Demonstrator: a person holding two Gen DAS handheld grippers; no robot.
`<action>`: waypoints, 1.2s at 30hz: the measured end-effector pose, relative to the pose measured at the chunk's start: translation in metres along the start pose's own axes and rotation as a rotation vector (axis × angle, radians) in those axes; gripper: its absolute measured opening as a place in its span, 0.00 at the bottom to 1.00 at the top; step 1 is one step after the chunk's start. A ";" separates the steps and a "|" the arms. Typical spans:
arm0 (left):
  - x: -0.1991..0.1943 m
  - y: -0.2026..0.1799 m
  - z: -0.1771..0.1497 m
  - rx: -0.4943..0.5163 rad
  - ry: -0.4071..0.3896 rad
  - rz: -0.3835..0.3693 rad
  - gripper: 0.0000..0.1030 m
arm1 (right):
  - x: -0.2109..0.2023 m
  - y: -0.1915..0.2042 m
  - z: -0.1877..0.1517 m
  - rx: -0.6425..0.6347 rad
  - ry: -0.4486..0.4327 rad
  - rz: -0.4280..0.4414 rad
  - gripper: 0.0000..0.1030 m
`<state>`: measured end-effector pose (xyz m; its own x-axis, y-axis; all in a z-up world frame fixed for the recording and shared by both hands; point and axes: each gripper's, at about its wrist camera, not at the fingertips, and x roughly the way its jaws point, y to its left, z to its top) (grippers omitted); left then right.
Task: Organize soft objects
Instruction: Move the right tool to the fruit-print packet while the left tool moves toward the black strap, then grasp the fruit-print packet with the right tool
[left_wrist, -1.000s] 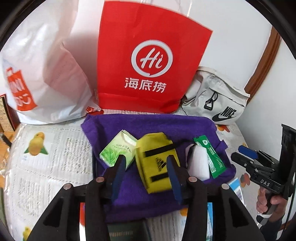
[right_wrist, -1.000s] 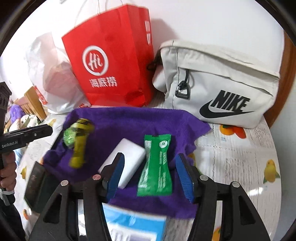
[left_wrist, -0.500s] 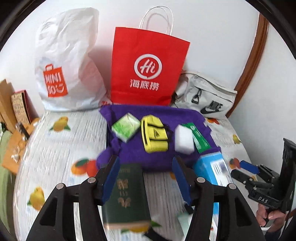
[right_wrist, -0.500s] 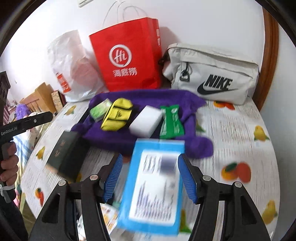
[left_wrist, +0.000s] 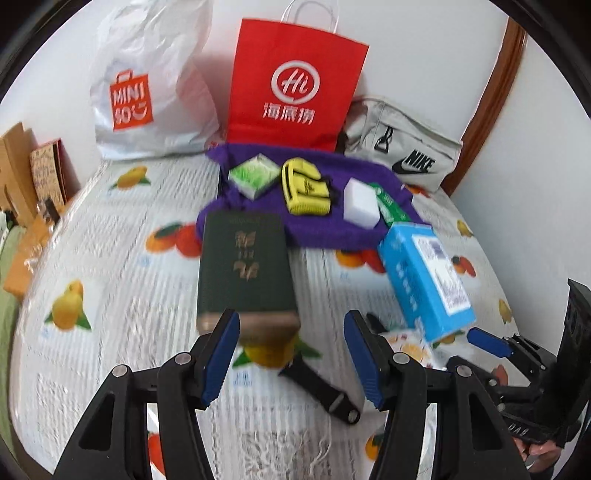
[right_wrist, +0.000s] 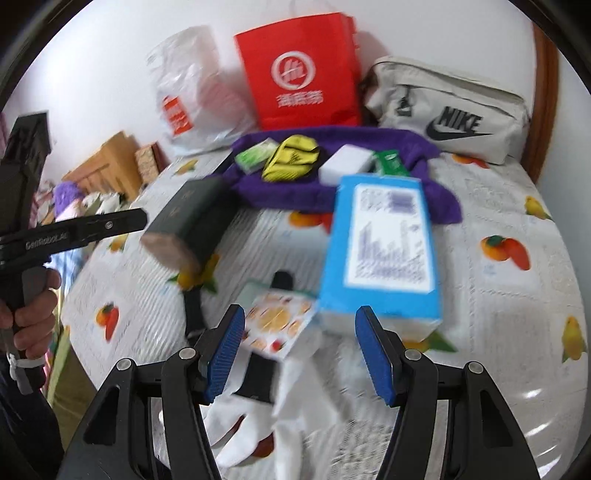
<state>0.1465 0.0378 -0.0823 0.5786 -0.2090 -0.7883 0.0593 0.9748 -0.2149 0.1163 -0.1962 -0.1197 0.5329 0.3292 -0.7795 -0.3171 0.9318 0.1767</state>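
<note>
Red paper bag (left_wrist: 295, 81), Nike pouch (left_wrist: 402, 151), green book (left_wrist: 243, 266) on tbl.

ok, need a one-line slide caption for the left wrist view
Open left claw above a dark green book; four small items on the purple towel behind.

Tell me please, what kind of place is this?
Probably a room in a home: a table under a fruit-print tablecloth stands against a white wall, holding a red paper shopping bag, a white plastic shopping bag and a beige waist bag.

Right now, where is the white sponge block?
In the left wrist view the white sponge block lies on the purple towel, between the yellow pouch and the green packet.
</note>
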 end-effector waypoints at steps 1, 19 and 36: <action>0.001 0.002 -0.004 -0.006 0.008 0.001 0.55 | 0.005 0.008 -0.004 -0.020 0.013 -0.010 0.61; 0.030 0.039 -0.038 -0.063 0.075 -0.053 0.56 | 0.061 0.044 -0.006 -0.029 0.063 -0.139 0.67; 0.038 0.022 -0.051 -0.050 0.105 -0.064 0.57 | 0.036 0.038 -0.011 -0.014 -0.017 -0.016 0.07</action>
<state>0.1281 0.0473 -0.1463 0.4862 -0.2802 -0.8277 0.0512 0.9547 -0.2931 0.1143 -0.1508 -0.1476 0.5510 0.3170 -0.7720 -0.3194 0.9347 0.1558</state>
